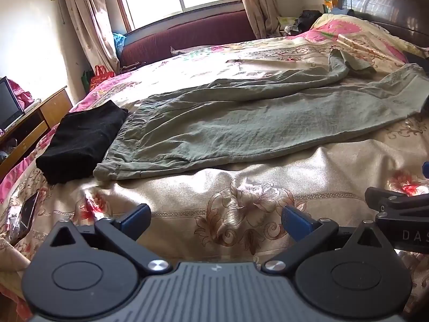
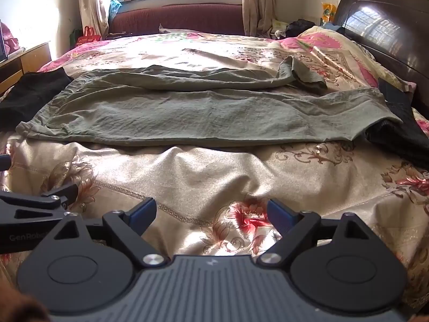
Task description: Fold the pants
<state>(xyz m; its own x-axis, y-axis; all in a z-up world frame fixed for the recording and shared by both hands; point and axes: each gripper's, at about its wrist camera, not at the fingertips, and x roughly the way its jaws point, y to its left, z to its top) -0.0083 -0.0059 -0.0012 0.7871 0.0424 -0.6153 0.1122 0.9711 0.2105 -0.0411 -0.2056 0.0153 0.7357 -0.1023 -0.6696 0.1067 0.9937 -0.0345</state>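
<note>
Both claws, left claw [image 1: 215,221] and right claw [image 2: 211,214], hung spread wide and empty over the bare near strip of the bed [image 2: 214,171], side by side, probably staged for a two-handed grab. Beyond them the green pants [image 2: 187,115] lay unfolded across the bed, long axis left-right, waistband left beside a folded black garment [image 1: 80,139], the far leg's cuff flipped over at the right.

Left wrist view: white letters "DAS", cut off by the frame edge, on the black body of the right gripper [image 1: 396,201]. Right wrist view: grey "GenRobo", partly hidden, on the left gripper [image 2: 40,198].
</note>
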